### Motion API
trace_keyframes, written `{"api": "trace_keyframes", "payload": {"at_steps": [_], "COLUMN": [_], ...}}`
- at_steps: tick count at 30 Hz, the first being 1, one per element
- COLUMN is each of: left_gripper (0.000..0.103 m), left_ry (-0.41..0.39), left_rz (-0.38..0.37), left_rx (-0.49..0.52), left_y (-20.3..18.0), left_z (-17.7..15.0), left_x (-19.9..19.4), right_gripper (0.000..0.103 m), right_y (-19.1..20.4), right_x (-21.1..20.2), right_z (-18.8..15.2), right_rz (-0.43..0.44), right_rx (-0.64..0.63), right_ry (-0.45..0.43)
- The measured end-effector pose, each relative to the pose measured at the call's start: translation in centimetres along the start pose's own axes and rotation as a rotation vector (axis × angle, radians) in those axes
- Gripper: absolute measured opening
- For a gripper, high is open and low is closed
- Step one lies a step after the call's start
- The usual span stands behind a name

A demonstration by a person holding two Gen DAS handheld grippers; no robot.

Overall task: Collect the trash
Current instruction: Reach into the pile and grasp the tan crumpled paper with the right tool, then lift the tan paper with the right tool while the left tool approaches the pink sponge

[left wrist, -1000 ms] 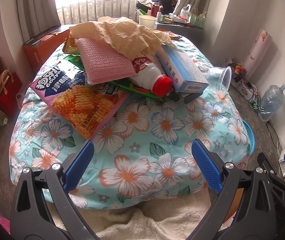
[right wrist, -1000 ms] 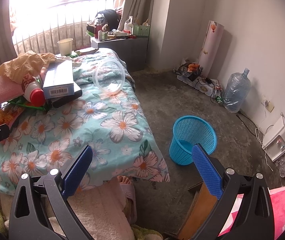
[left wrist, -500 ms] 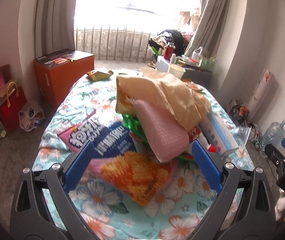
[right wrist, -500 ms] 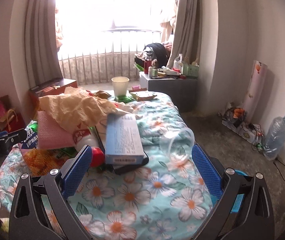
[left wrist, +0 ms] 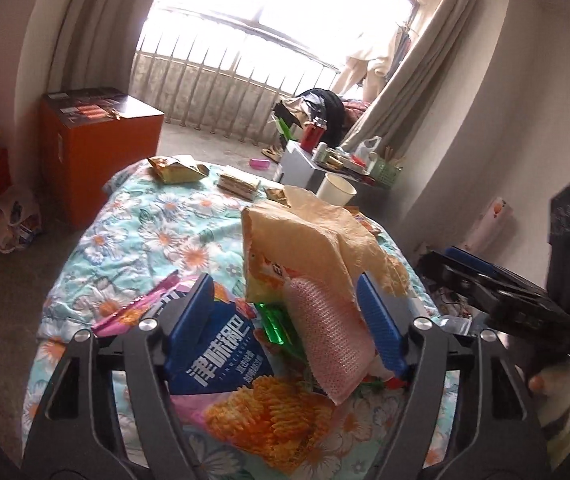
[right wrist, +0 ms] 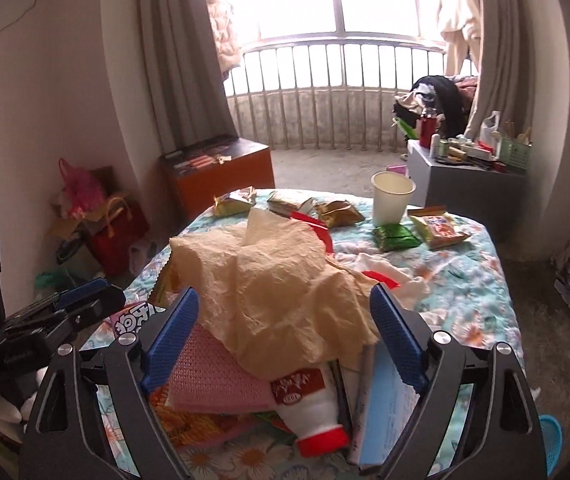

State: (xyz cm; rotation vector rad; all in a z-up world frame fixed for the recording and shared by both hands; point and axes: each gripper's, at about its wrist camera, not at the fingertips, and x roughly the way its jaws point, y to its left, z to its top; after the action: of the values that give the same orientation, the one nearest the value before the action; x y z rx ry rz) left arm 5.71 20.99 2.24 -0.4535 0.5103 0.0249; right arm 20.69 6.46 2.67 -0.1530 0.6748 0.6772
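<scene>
Both grippers hang over a heap of trash on the flowered bedspread (left wrist: 153,232), each with its blue pads spread wide and nothing pinched between them.

The left gripper (left wrist: 285,320) frames the near end of the heap. Between its fingers lies the pink knitted cloth (left wrist: 331,344), its long axis running away from the tool and tilting down toward it. Just under the left finger sits the blue-and-pink snack bag (left wrist: 221,364), its printed chips end nearest the tool. Ahead and above, the crumpled tan paper (left wrist: 309,240) drapes over the pile.

The right gripper (right wrist: 285,332) straddles the same tan paper (right wrist: 273,280). Below it, close to the tool, the white bottle (right wrist: 309,408) lies on its side, red cap pointing toward the gripper's base. Beside the right finger the light-blue box (right wrist: 385,412) stands on edge, lengthwise along the fingers. Far ahead stands a paper cup (right wrist: 391,198), upright.
</scene>
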Motion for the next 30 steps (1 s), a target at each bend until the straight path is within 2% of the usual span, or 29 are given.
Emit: {"api": "trace_keyframes", "payload": {"at_steps": [2,4,8,11,13,14,20,25,30], "left_gripper": [0.055,0.047,0.037,0.035,0.035,0.035,0.035,0.035,0.035], "left_ry": [0.016,0.030,0.042,0.044,0.047,0.047,0.040,0.031,0.032], "left_rz": [-0.045,-0.086,-0.151,-0.189,-0.199,-0.199,-0.195,-0.203,-0.208], "left_rx": [0.007,0.014,0.015,0.019,0.024,0.029,0.051,0.067,0.100], "left_y": [0.1,0.2,0.9,1.3,1.5,1.5,1.3,0.5,-1.0], "left_z": [-0.1,-0.2,-0.4,-1.0,-1.3,-1.4,-2.0,-2.1,-2.3], "left_x": [0.6,1.1,1.7,1.6,1.5,1.4,0.2,-0.8,-1.2], "right_gripper": [0.078,0.070,0.055,0.037,0.008,0.005,0.003,0.002,0.002], "right_y": [0.4,0.9,1.7,1.6,1.5,1.4,1.1,-0.4,-1.6], "right_x": [1.8,3.4,5.1,5.7,5.6,5.3,0.9,-5.4,-12.3], "right_z": [0.3,0.5,0.3,0.1,0.0,0.1,2.1,4.0,4.3], "right_rz": [0.013,-0.012,-0.034,-0.043,-0.034,-0.028,-0.004,0.012,0.011], "right_rx": [-0.019,-0.052,-0.099,-0.105,-0.091,-0.079,-0.038,0.044,0.085], "right_ry": [0.047,0.090,0.156,0.188,0.197,0.192,0.059,-0.106,-0.248]}}
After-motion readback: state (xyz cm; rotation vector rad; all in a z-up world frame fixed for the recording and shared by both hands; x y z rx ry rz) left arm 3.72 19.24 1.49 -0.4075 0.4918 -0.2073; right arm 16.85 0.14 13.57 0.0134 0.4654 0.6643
